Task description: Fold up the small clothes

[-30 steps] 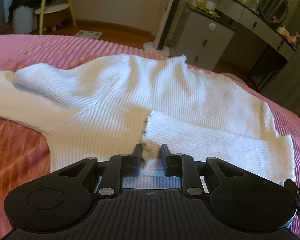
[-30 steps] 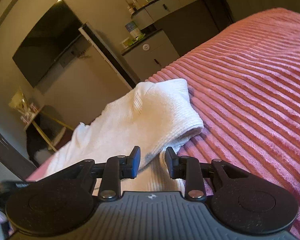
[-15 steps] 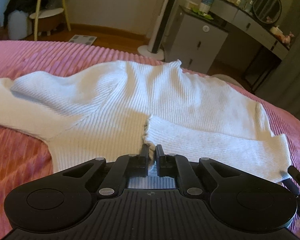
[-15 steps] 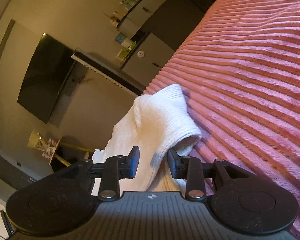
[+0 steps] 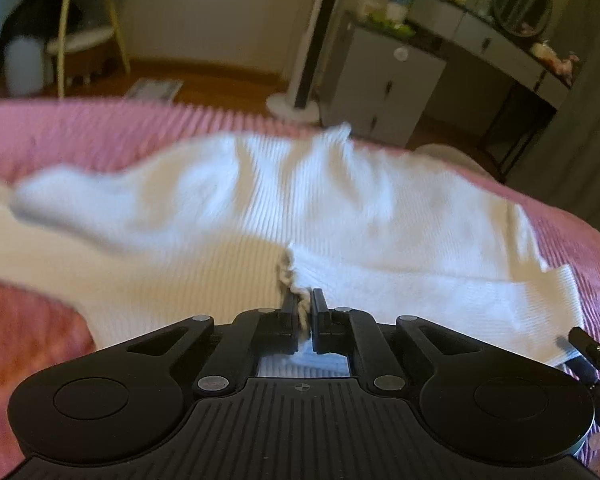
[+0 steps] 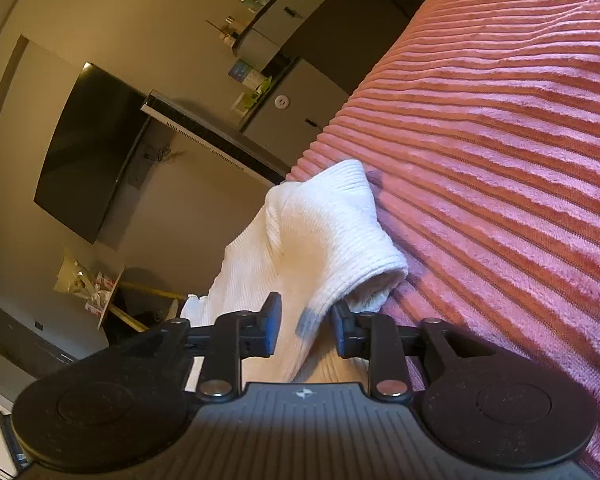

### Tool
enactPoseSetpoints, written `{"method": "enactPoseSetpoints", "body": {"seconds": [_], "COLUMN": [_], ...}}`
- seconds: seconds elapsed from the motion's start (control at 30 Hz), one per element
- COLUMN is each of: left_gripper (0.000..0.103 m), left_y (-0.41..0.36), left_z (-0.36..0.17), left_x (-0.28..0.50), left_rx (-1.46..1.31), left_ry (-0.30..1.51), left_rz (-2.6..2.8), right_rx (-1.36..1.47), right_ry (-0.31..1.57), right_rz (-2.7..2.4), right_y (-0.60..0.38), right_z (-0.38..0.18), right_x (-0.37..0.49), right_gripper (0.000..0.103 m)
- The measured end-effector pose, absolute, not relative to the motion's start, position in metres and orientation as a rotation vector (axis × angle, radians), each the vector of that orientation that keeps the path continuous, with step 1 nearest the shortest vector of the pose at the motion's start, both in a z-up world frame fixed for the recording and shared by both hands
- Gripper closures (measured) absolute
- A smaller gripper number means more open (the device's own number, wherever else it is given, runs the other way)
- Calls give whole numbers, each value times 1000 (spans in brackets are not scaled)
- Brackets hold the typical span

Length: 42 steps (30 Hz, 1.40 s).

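Since a second ago your left gripper point(image 5: 303, 307) has closed its jaws on the cuff point(image 5: 290, 276) of the white ribbed sweater point(image 5: 340, 204), which lies rumpled across the pink ribbed bed point(image 5: 80, 132). Your right gripper point(image 6: 306, 322) holds its jaws wide astride a folded sleeve point(image 6: 324, 240), tilted sideways.

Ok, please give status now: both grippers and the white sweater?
Left gripper shut on cuff of white ribbed knit sweater. Right gripper open, astride sweater fold. Sweater on pink ribbed bedspread. Nothing in the way.
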<state>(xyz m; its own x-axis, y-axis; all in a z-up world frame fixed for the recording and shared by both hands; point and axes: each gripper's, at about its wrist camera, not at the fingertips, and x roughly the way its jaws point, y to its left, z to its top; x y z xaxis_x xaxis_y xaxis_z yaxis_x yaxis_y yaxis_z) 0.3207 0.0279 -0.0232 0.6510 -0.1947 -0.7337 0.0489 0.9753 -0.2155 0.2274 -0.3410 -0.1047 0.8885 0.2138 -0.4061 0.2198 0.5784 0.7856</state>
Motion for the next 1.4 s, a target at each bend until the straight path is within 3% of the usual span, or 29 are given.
{"method": "enactPoseSetpoints", "body": {"seconds": [0.2, 0.23, 0.27, 0.3, 0.57, 0.87, 1.0, 1.13, 1.2, 1.3, 1.4], "left_gripper": [95, 95, 95, 95, 95, 94, 93, 93, 92, 82, 62], "left_y": [35, 37, 39, 41, 57, 85, 87, 86, 85, 88, 95], "left_z": [13, 14, 13, 11, 7, -37, -41, -39, -40, -43, -41], "left_x": [322, 323, 324, 325, 327, 340, 335, 333, 333, 331, 327], "left_rx": [-99, -82, -71, -58, 5, 4, 16, -2, 5, -3, -26], "left_ry": [775, 777, 781, 787, 764, 832, 805, 804, 806, 811, 811], "left_rz": [-115, -100, -89, -75, -12, 64, 51, 54, 54, 54, 65], "right_rx": [969, 954, 936, 907, 590, 404, 463, 521, 462, 352, 310], "right_ry": [470, 473, 478, 485, 458, 606, 582, 580, 578, 567, 606], "right_rz": [-13, -16, -21, -30, 25, -38, -43, -68, -79, -132, -135], "right_y": [-341, -339, -337, -333, -290, -258, -266, -278, -276, -271, -266], "right_z": [-100, -99, -98, -96, -58, -91, -85, -86, -85, -84, -92], "right_x": [230, 231, 233, 235, 237, 256, 255, 261, 263, 268, 273], "right_gripper": [77, 82, 93, 95, 95, 94, 81, 82, 95, 95, 94]}}
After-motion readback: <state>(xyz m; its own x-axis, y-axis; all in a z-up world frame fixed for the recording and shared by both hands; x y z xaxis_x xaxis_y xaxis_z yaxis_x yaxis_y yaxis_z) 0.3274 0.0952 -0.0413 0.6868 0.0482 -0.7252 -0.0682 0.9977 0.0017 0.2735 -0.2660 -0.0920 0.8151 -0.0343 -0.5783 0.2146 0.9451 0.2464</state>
